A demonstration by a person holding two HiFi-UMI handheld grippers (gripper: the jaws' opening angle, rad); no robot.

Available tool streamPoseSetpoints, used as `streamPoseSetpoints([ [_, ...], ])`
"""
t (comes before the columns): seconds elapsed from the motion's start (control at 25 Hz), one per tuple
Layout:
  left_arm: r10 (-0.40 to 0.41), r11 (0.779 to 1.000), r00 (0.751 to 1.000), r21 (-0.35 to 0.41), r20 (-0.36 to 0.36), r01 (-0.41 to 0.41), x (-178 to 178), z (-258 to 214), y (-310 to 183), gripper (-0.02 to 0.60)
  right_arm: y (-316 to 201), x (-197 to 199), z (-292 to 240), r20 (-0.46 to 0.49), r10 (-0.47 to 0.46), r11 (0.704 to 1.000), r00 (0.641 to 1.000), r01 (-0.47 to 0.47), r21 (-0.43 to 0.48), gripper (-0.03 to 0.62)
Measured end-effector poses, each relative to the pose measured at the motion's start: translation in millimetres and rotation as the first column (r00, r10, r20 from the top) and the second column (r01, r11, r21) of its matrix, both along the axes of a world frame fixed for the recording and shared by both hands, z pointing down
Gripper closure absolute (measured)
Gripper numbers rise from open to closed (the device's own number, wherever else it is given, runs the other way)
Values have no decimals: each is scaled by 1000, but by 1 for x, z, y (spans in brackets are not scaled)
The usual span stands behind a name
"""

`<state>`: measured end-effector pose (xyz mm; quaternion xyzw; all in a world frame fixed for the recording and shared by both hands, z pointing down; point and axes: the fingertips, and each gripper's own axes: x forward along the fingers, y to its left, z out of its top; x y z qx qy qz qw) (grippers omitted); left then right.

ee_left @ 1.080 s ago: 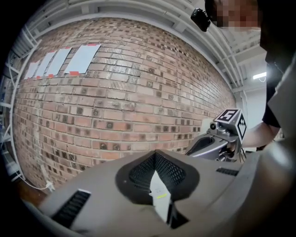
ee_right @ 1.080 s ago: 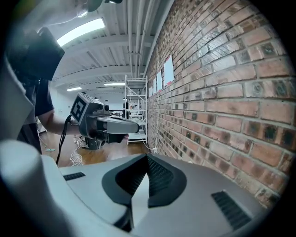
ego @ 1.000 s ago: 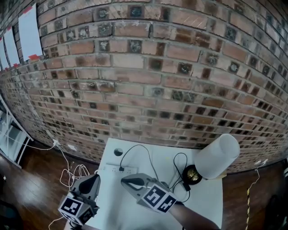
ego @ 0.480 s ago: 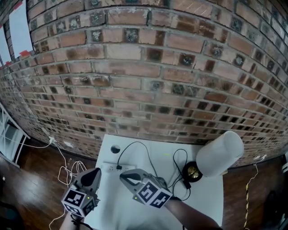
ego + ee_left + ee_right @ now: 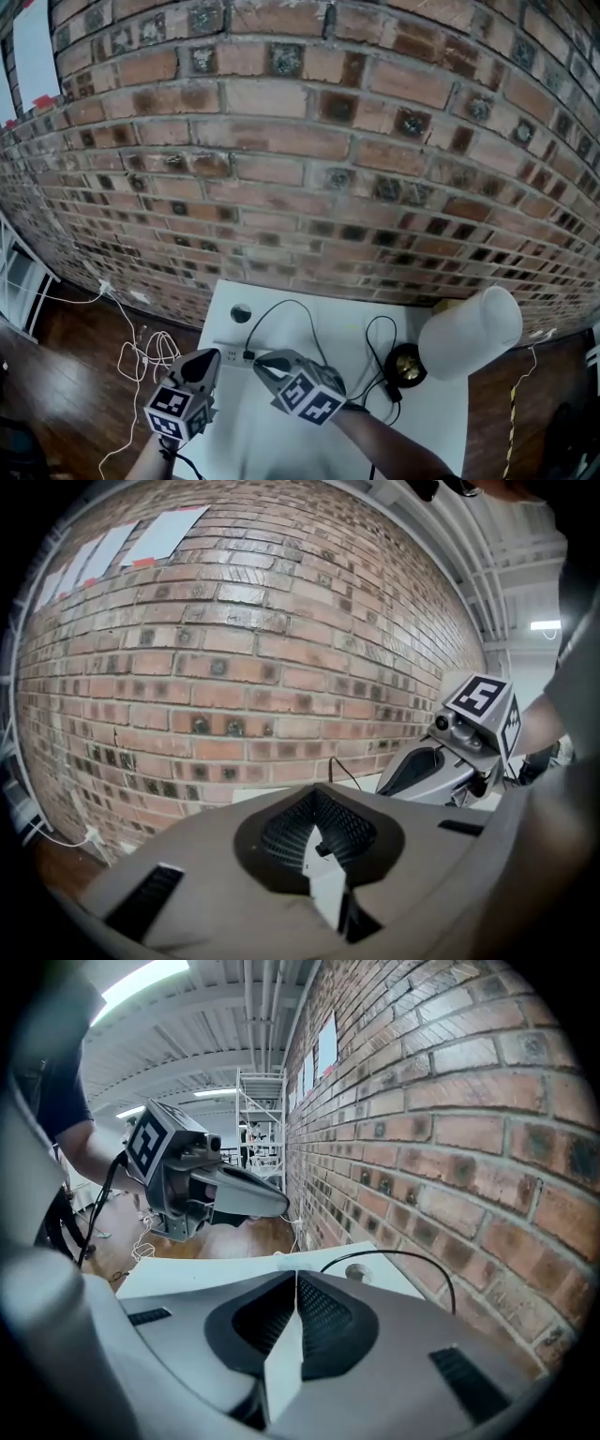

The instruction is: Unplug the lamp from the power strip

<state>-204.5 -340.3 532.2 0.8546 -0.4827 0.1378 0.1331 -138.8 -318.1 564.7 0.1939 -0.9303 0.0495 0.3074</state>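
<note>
I hold both grippers low over the worktop (image 5: 427, 412), aimed at the power strip (image 5: 232, 353) where the plug (image 5: 250, 355) of the lamp (image 5: 469, 333) sits: the left gripper (image 5: 210, 355) is pressed together, and the right gripper (image 5: 262, 362) is empty, its jaws barely easing apart.

The table (image 5: 417, 427) stands against the wall (image 5: 281, 187). On its left part lies the power strip (image 5: 234, 355), near the left edge. Behind the strip, closer to the wall, sits a disc (image 5: 241, 313). The lamp (image 5: 469, 330) stands on the table's right side. A cord (image 5: 281, 304) rises from the strip, arcs toward the wall, and runs right toward the lamp. Left of the table, cables (image 5: 141, 356) lie on the floor (image 5: 56, 375).
</note>
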Motion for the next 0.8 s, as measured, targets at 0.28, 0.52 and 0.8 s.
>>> streamPoseSetpoints([
  [0.28, 14, 998, 999, -69, 38, -12, 6, 36, -7, 565, -12, -10, 31, -45, -19, 999, 999, 18, -43, 477],
  [0.52, 38, 990, 997, -135, 74, -28, 13, 67, -10, 565, -28, -18, 55, -98, -20, 998, 995, 15, -56, 428],
  [0.8, 32, 985, 995, -174, 90, -16, 19, 90, -14, 565, -38, -29, 73, -180, -75, 997, 981, 71, -26, 428],
])
